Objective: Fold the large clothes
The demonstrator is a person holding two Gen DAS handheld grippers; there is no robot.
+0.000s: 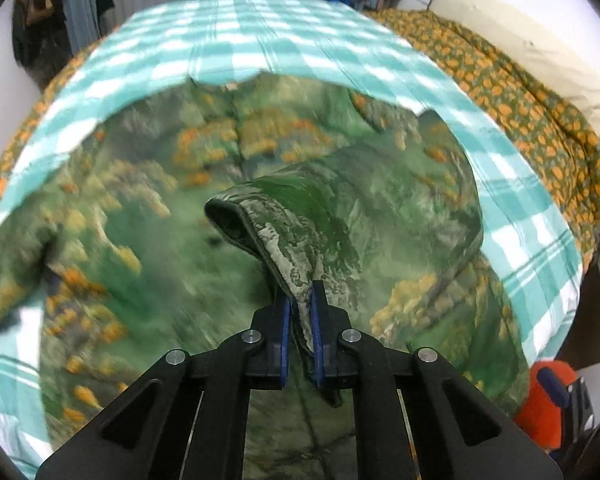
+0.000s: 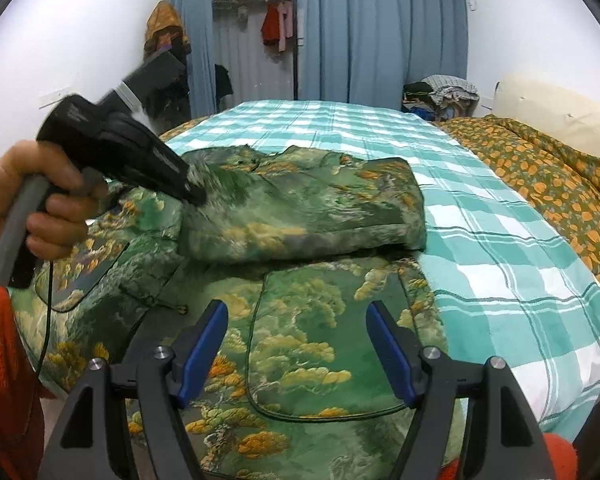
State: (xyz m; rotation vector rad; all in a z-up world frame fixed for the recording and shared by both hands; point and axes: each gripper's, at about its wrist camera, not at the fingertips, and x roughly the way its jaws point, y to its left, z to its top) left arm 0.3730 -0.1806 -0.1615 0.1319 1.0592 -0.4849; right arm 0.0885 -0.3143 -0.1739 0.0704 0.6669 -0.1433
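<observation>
One garment in play: a large green jacket (image 2: 300, 312) with a printed landscape pattern, spread on the bed (image 2: 500, 248) over the teal-and-white checked cover, toward the bed's near edge and left of its middle in the right wrist view. It looks padded or quilted, so judged fairly bulky, soft and limp rather than stiff; the surface has a slight sheen, which suggests a slippery face that may slide through a shallow pinch. One sleeve (image 2: 308, 208) already lies folded across the upper body, reaching toward the right edge of the garment. Left tool (image 1: 300, 312): pads pressed together on a fold of the jacket fabric near a cuff or hem opening (image 1: 236, 220), the cloth lifted and draping over the pads; the view is motion-blurred, so exact seam is not certain. The left hand (image 2: 40, 208) grips that tool's handle above the jacket's left side. Right tool (image 2: 296, 344): pads spread wide, holding nothing, hovering over the lower front panel with its piped patch pocket (image 2: 332, 344), apparently not touching it. Handling judgement: take hold at hems, cuffs or piped edges, where layers are doubled and less likely to slip; a deep bite is advisable. Padding will resist a sharp crease and may spring back. An orange-patterned quilt (image 2: 548, 184) lies along the far right side of the bed, well apart.
</observation>
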